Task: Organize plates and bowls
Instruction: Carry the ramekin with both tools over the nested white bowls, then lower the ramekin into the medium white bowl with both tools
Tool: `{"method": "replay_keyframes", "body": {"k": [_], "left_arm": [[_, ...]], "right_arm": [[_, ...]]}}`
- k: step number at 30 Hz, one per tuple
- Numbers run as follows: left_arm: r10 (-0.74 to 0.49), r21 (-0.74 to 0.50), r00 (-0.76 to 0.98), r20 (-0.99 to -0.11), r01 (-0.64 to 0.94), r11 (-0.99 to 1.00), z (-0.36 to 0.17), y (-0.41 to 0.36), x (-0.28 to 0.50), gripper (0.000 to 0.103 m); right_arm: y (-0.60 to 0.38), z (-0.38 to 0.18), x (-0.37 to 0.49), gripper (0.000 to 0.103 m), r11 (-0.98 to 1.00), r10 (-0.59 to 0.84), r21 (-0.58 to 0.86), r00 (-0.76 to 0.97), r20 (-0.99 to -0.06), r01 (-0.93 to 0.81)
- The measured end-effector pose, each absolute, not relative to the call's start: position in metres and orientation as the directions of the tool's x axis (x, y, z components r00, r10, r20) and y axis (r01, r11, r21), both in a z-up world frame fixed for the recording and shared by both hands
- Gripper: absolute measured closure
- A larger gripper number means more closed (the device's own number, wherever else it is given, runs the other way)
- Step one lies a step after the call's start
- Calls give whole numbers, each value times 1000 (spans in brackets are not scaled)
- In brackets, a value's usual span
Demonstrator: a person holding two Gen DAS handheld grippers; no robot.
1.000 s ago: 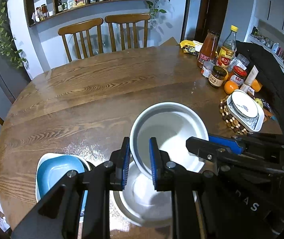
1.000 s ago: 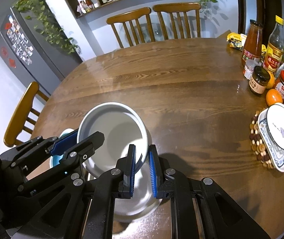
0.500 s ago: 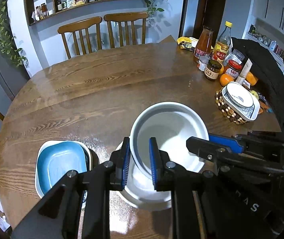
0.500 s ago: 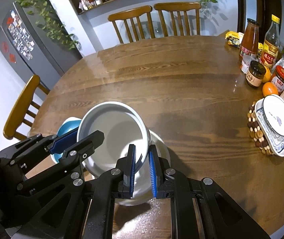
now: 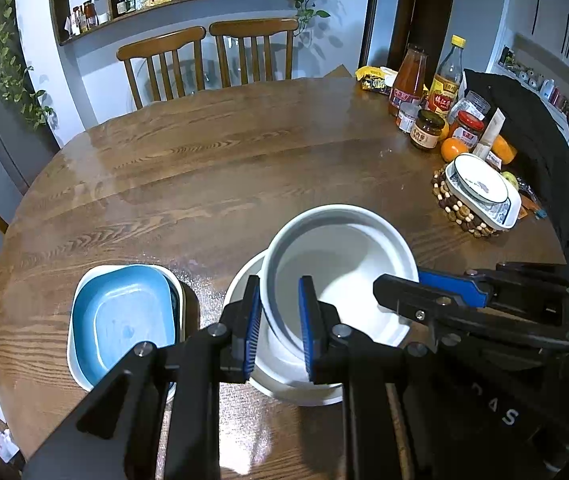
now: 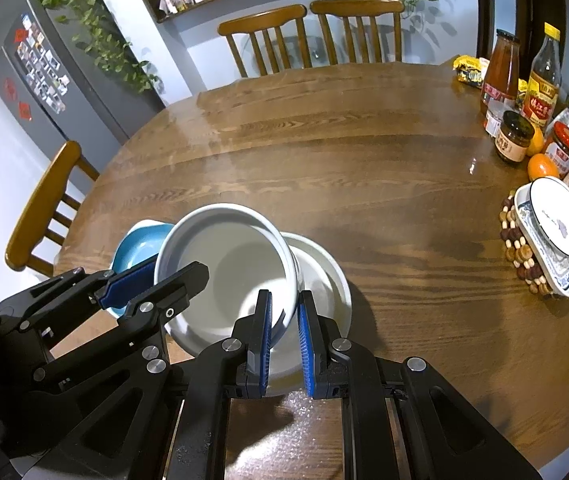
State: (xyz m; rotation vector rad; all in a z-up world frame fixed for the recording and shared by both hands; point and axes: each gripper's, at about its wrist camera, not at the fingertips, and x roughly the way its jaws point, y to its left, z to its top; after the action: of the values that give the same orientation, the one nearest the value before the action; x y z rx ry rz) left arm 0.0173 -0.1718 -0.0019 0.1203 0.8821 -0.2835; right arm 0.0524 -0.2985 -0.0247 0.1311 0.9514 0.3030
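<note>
Left wrist view first: you are working over a broad round brown wooden counter, and most of the risk sits close to your jaws. Just below and ahead of them lies a wide shallow white ceramic plate; above it you hold a deep round white ceramic bowl, tilted, its low edge towards you.

Your left gripper has its jaws nearly closed on the bowl's near wall, one blue pad inside, one outside. Your right gripper pinches the opposite stretch of rim the same way, narrowly parted around the thin wall. Both grips are on a smooth glazed edge, so if either hand twists or pulls apart from the other, the rim could slide out of the pads and the bowl drop onto the plate and chip it.

Lower it level; set down tilted, it may rock and slide off the plate's sloped rim.

To the left of your left jaws, near the plate, a blue rectangular dish nested in a white rectangular dish could be clipped by a sideways swing.

Far right of your jaws, the blue-patterned white dishes on a beaded wooden trivet and the small jars lie well apart, in little danger.
</note>
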Motion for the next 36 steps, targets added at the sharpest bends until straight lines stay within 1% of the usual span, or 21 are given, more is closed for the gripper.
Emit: {"method": "replay_keyframes", "body": {"k": [36], "left_arm": [[-178, -30, 531, -829, 275, 961, -28, -164, 26, 88]], "right_arm": [[-291, -48, 63, 87, 947, 318, 248, 473, -822, -205]]}}
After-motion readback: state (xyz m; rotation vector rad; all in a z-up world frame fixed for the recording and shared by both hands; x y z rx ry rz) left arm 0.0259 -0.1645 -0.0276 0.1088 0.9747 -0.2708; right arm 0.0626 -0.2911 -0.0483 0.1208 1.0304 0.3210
